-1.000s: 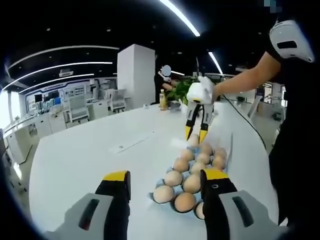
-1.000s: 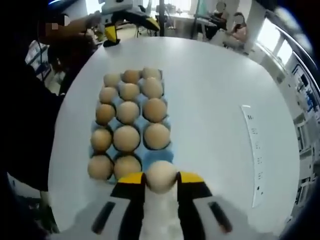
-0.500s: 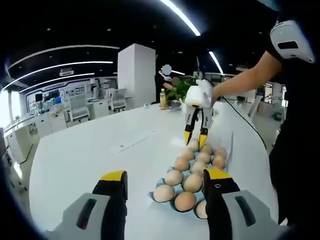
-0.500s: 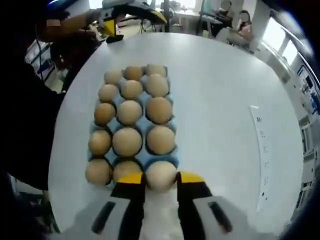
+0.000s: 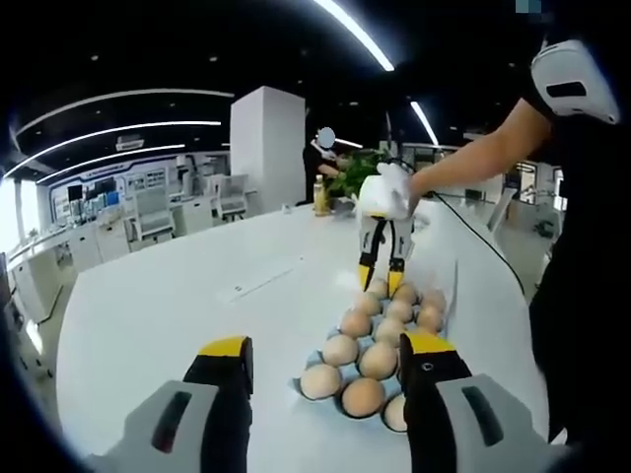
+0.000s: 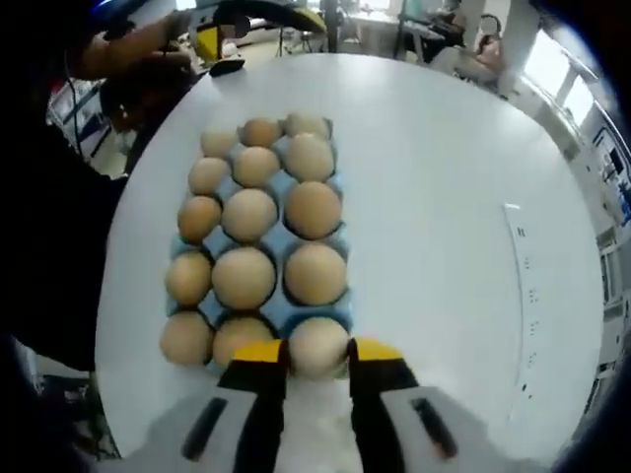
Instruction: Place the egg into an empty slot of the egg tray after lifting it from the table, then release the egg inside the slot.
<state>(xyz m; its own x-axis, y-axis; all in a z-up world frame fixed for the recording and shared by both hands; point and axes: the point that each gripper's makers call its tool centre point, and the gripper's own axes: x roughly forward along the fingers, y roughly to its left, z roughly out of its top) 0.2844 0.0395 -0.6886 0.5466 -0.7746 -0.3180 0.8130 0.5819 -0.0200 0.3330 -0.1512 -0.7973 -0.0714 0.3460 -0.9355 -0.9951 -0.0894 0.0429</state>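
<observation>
Right fingers grasping the egg, lowered since a second ago into the tray corner slot. Left fingers released. Seated I think; release next.

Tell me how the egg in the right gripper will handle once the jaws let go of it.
The egg, pinched by the right gripper at the near corner of the blue egg tray, is probably brittle, so ease the jaws open. Its rounded shell would likely roll on the smooth white table, but a slot's cupped walls should hold it. It looks light.
</observation>
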